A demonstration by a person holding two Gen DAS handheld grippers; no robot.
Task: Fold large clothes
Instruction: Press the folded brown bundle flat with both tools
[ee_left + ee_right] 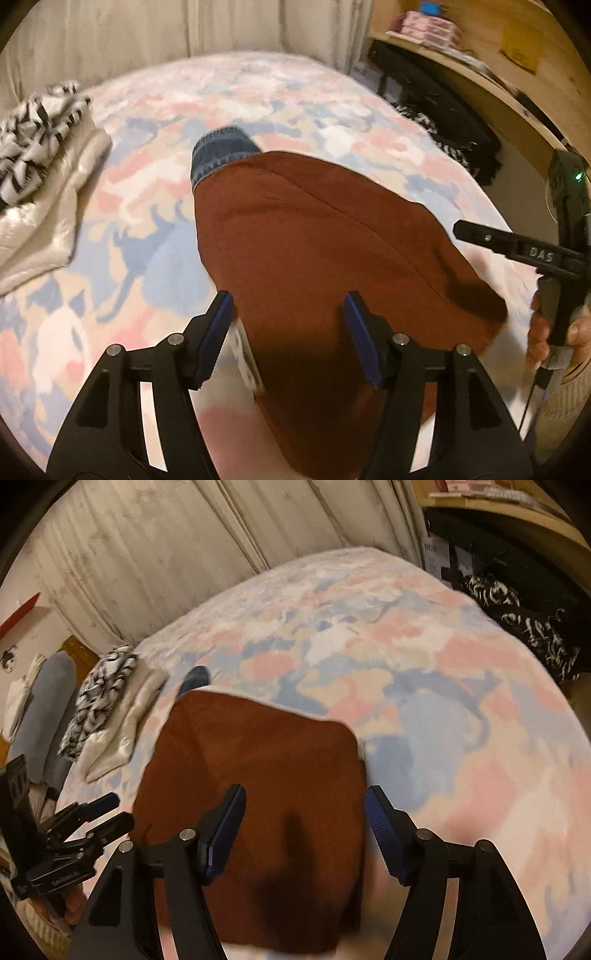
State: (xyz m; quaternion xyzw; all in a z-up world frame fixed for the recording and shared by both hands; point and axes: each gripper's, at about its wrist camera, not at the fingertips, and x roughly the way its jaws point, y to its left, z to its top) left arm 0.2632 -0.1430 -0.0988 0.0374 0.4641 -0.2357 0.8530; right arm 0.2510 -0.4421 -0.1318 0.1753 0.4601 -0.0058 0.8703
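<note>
Left wrist view: the left gripper (288, 332) hung with its jaws apart, the blue pads (218, 325) clear of the cloth. The rust garment (325, 258) lay between and beyond them, flat on the bed (147, 240), reaching from the near edge toward the middle. A blue denim piece (218, 151) poked out from under its far left corner (whether part of the same garment, I could not tell). A striped cloth (40, 129) sat on a cream one (48, 221) at the bed's left edge. The right gripper (517, 247) showed at the right, a hand (554, 332) on its handle, beyond the garment's right edge.

Right wrist view: the right gripper (306, 834) also stood with jaws apart, nothing pinched; the garment (251, 768) lay under it as a rough square near the bed's (443, 701) near edge, its right edge roughly in line with the right pad. The left gripper (92, 816) was at the left, by the garment's left edge. The frames were blurred.

By my reading a fold had just been laid down and let go. The next move called for finding a fresh pair of corners or an edge, closing on the top layers only, and carrying them across evenly so the stack stayed square.
</note>
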